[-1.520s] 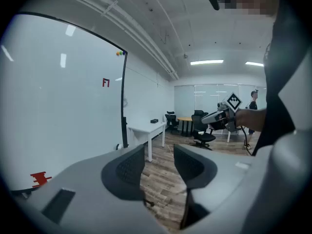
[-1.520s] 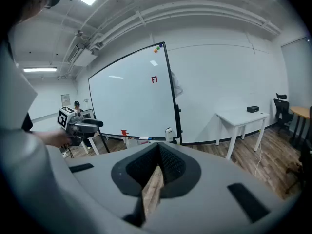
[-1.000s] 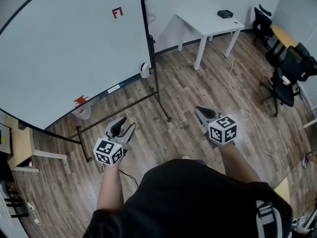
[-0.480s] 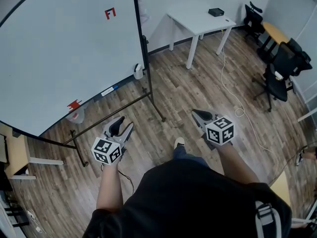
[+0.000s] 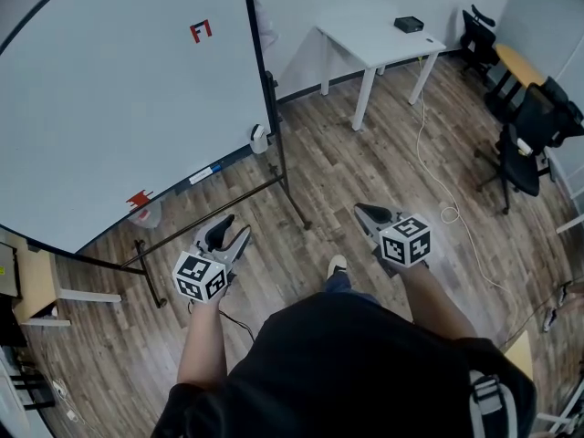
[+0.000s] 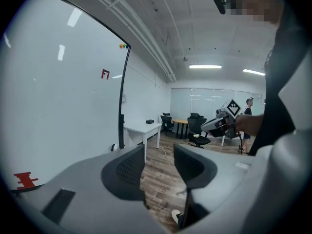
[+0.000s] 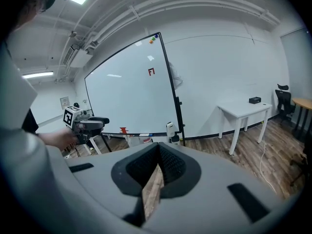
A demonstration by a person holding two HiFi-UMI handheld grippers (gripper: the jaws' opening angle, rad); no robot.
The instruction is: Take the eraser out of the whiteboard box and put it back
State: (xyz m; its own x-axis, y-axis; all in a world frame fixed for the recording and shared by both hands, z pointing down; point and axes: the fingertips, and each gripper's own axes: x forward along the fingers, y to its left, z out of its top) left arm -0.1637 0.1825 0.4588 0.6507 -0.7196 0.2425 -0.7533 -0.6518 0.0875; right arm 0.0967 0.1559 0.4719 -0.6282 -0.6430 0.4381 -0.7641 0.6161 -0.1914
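A large whiteboard (image 5: 109, 99) on a wheeled stand fills the left of the head view. A small white box (image 5: 258, 138) hangs at its lower right corner, also seen as the white box (image 7: 170, 130). I cannot make out the eraser. A red piece (image 5: 139, 197) and a marker (image 5: 203, 173) lie on the board's ledge. My left gripper (image 5: 224, 235) hovers over the floor short of the board, open and empty; its jaws (image 6: 159, 160) stand apart. My right gripper (image 5: 370, 215) is shut on nothing, jaw tips touching (image 7: 158, 147).
The stand's foot bar (image 5: 294, 197) runs across the wood floor between the grippers. A clear cup (image 5: 146, 213) sits under the ledge. A white table (image 5: 379, 39) with a black box (image 5: 408, 24), office chairs (image 5: 534, 126) and a floor cable (image 5: 438, 181) are at the right.
The head camera has swayed slightly and a shoe now shows between the arms. Both grippers keep the same pose, left open and right shut.
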